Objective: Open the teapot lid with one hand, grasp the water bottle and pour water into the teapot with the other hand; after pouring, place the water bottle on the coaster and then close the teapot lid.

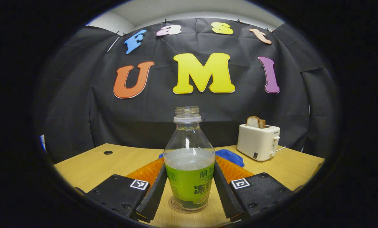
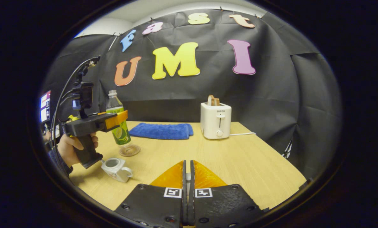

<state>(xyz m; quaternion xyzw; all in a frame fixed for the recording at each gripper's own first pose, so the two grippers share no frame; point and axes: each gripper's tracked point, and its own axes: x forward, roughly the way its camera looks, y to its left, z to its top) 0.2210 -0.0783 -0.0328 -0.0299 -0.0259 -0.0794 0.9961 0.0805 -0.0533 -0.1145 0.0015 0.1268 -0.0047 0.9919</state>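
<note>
Two tools: left tool [image 1: 189,193] clamps water bottle [image 1: 189,164] over coaster [image 1: 186,206]; right tool [image 2: 188,177] together, teapot [image 2: 115,168] lidless

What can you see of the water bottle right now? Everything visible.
The water bottle is clear plastic with a green label, cap off, a white collar ring below the open threaded neck. Clear water fills it to just above the label's top. It stands upright on the round coaster on the wooden table. The left gripper has a finger on either side of the label; whether both press on it is unclear. In the right gripper view the bottle stands left of the blue towel, beyond the teapot.
</note>
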